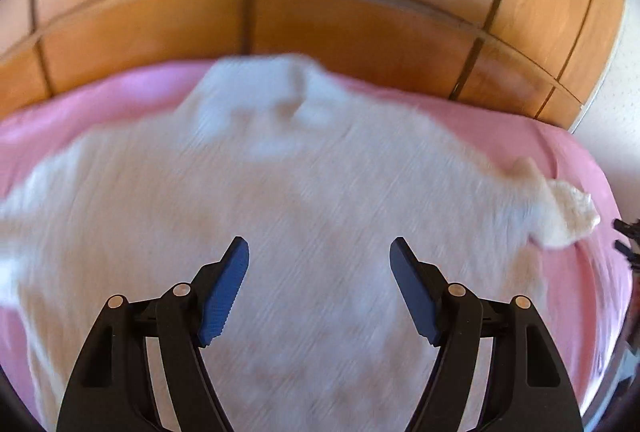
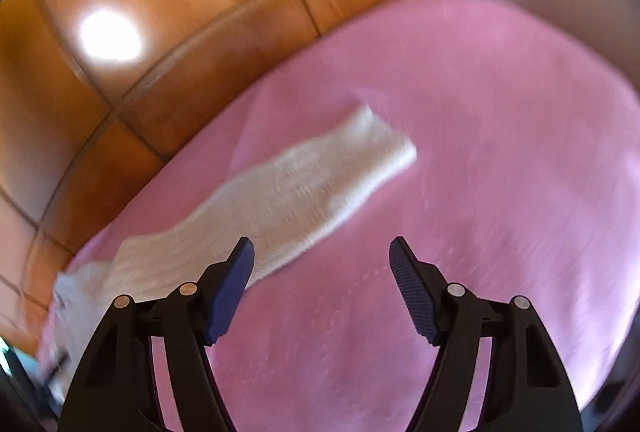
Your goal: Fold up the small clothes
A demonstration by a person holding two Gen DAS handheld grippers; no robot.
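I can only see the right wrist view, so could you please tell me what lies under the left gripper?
Observer: The left gripper hangs over the broad body of a white knitted sweater spread on the pink bedsheet.
Operator: Thank you; is that gripper holding any of it?
Observer: No, its blue pads stand apart with nothing pinched between them.
Operator: And where does the sleeve that I can see end up?
Observer: The sleeve cuff lies at the sweater's far right, on the pink sheet.
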